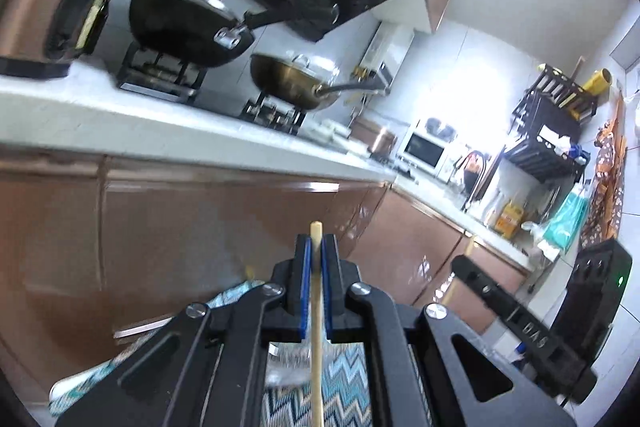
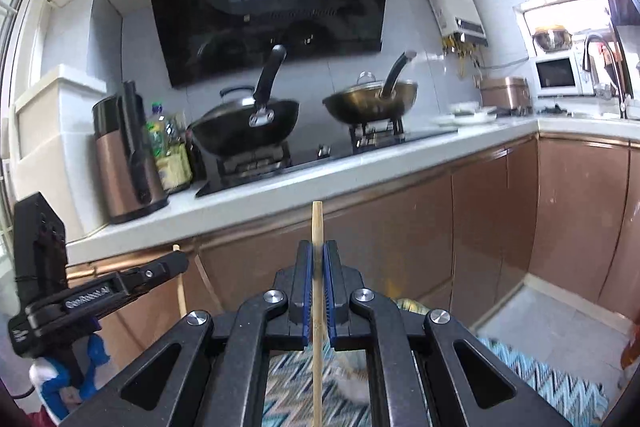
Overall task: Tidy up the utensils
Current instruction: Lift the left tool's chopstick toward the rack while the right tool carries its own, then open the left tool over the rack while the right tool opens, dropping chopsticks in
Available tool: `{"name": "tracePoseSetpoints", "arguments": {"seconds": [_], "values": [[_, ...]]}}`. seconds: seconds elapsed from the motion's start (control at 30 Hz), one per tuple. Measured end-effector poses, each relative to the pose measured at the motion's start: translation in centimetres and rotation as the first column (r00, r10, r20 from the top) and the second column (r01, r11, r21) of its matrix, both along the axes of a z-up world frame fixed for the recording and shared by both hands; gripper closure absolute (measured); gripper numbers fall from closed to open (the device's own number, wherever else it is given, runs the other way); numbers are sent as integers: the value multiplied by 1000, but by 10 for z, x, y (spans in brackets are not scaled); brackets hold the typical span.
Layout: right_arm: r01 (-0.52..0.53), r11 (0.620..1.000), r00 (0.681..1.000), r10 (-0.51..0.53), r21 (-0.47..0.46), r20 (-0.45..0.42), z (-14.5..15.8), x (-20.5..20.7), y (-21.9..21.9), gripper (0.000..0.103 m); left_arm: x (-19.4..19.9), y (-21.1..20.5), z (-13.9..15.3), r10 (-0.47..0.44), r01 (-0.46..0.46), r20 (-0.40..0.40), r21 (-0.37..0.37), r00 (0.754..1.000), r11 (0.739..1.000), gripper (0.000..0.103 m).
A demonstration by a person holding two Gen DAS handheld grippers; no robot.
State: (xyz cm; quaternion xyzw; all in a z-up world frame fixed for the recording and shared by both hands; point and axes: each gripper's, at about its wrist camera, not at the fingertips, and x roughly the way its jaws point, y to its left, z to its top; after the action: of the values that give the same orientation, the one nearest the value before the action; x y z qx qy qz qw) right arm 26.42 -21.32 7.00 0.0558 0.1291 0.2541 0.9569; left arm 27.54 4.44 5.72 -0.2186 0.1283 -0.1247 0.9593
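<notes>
The left black two-finger gripper [image 1: 316,251] had matte angular linkage arms with triangular cut-outs, round silver screws at the pivots and ribbed blue pads [image 1: 306,287] lining its fingers. The right black two-finger gripper [image 2: 317,259] matched it: the same silver screws and blue pads [image 2: 307,291]. Seen side-on, each body carried white lettering, and a small green light glowed on the right one.

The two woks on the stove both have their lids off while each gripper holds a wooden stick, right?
Not quite: both woks are covered. The right wrist view shows a lid on the black wok and a glass lid on the golden wok. Each gripper, left and right, does hold a wooden stick.
</notes>
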Motion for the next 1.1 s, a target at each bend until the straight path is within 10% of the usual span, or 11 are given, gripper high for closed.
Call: {"name": "tracePoseSetpoints", "arguments": {"seconds": [0.27,0.6,1.1], "values": [[97,995,991,-96,-3,91,-30,55,-2,97,68,-38,-2,70,-76,109,54,992,996,98],[175,984,983,-173,-34,54,-102,99,-5,97,120,-79,-75,158,-175,120,146,980,974,97],[236,966,971,-237,-108,2,-115,62,-20,70,85,-64,-93,86,-91,35,158,996,983,65]]}}
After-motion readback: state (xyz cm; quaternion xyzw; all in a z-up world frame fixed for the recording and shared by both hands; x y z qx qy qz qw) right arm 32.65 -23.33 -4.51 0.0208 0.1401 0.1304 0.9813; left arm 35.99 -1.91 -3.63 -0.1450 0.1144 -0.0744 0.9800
